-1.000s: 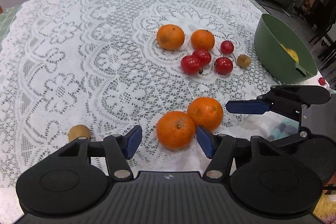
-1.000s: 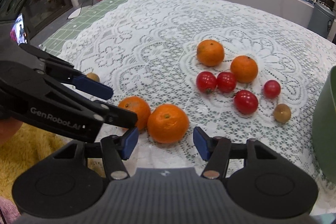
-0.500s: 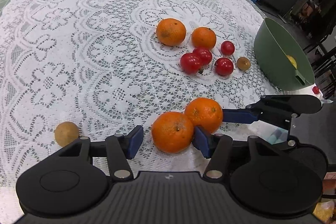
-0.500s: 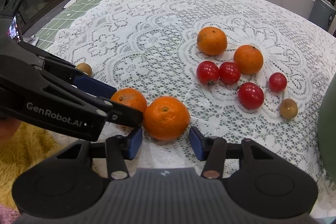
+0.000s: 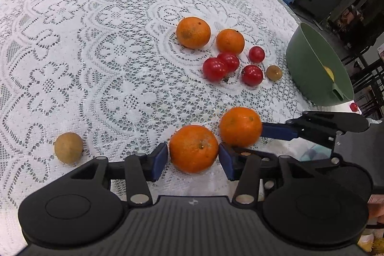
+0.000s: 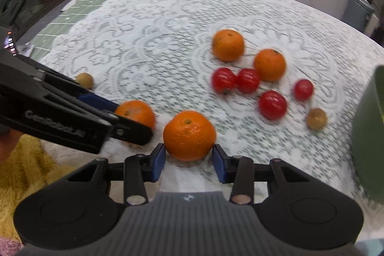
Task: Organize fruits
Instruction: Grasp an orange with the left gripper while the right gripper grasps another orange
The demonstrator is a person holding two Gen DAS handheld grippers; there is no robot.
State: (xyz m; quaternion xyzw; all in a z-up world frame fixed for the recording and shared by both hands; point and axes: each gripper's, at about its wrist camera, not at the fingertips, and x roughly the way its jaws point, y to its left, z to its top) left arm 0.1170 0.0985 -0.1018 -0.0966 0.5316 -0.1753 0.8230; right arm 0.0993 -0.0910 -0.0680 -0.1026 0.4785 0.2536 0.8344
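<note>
Two oranges lie near the table's front edge. My left gripper (image 5: 193, 158) is shut on the nearer orange (image 5: 194, 148), blue pads touching both its sides. My right gripper (image 6: 189, 161) is shut on the other orange (image 6: 189, 134); that orange also shows in the left wrist view (image 5: 240, 126). Two more oranges (image 5: 193, 32) (image 5: 230, 41) and several red tomatoes (image 5: 214, 68) sit mid-table. A small brown fruit (image 5: 68, 147) lies at the left, another (image 5: 274, 72) next to the tomatoes. A green bowl (image 5: 309, 64) at the right holds a yellow fruit (image 5: 328, 72).
A white lace cloth (image 5: 96, 52) covers the round table. A yellow fluffy fabric (image 6: 21, 172) lies below the table's edge at the left of the right wrist view. A counter and furniture stand behind the table.
Both grippers moved forward and closed, each around its own orange. The jaws were open and short of the oranges a second ago.
</note>
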